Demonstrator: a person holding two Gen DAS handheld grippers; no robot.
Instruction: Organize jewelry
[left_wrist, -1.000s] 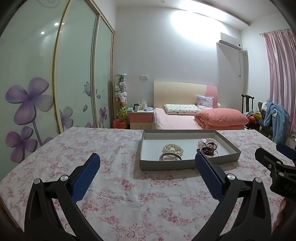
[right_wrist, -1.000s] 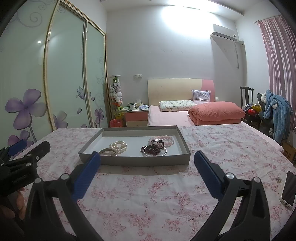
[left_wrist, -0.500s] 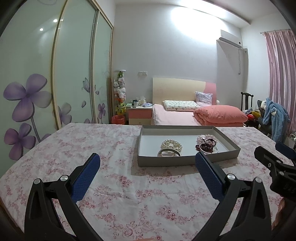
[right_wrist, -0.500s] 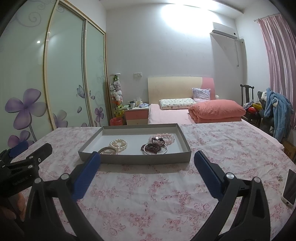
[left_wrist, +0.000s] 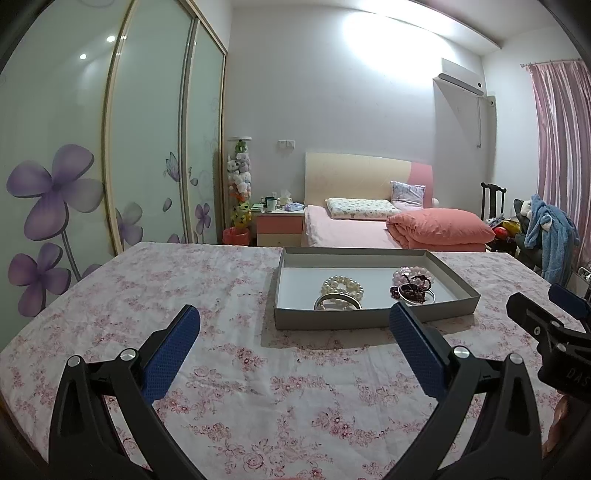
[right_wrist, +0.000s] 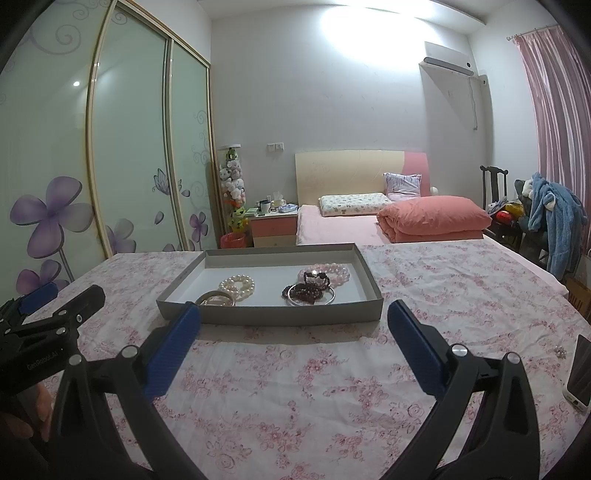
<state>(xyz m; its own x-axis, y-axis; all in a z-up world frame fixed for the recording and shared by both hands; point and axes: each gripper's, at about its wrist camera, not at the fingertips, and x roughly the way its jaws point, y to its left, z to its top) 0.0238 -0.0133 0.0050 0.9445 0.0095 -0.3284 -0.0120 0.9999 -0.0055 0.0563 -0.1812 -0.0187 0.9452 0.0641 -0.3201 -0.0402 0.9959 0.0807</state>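
Observation:
A shallow grey tray (left_wrist: 332, 319) (right_wrist: 258, 315) sits on the floral tablecloth. In it lie a white pearl bracelet (left_wrist: 342, 285) (right_wrist: 237, 285), a metal bangle (left_wrist: 338, 303) (right_wrist: 215, 298), a pink bead bracelet (left_wrist: 402, 274) (right_wrist: 334, 272), and dark red beads on a silver ring (left_wrist: 412, 291) (right_wrist: 308, 292). My left gripper (left_wrist: 294, 345) is open and empty, in front of the tray. My right gripper (right_wrist: 293, 341) is open and empty, in front of the tray. Each gripper shows at the edge of the other's view.
A phone (right_wrist: 580, 373) and a small sparkly piece (right_wrist: 561, 352) lie on the cloth at the right edge. The table (left_wrist: 147, 280) is covered by a pink floral cloth. A bed, nightstand and sliding wardrobe stand behind the table.
Both views have tilted up slightly, so the tray sits a little lower and closer to the fingertips. Both grippers stay open and empty.

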